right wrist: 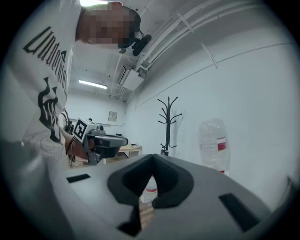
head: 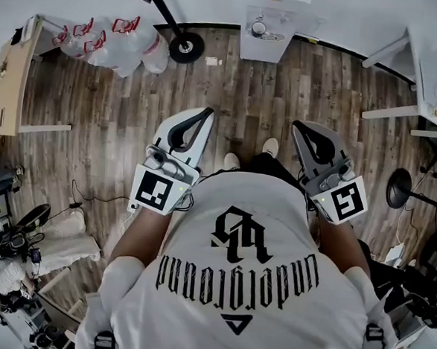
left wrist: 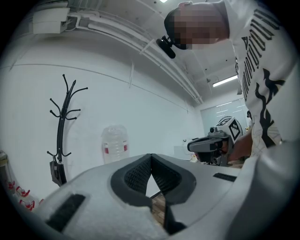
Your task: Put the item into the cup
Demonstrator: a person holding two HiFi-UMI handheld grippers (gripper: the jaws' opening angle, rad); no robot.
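Observation:
I cannot make out any cup or item for certain. My left gripper (head: 207, 112) and right gripper (head: 296, 125) are held side by side at waist height over the wooden floor, both pointing forward. The pads of each meet at the tip, and neither holds anything. In the left gripper view the left gripper (left wrist: 151, 155) is shut, and the right gripper (left wrist: 216, 140) shows off to its right. In the right gripper view the right gripper (right wrist: 153, 155) is shut, and the left gripper (right wrist: 100, 139) shows at the left.
A small white table (head: 250, 45) with small things on it stands ahead by the wall. A bag of empty plastic bottles (head: 116, 42) lies at the far left, beside a coat stand's base (head: 186, 48). White desks (head: 426, 80) stand at the right, and equipment (head: 9, 230) at the near left.

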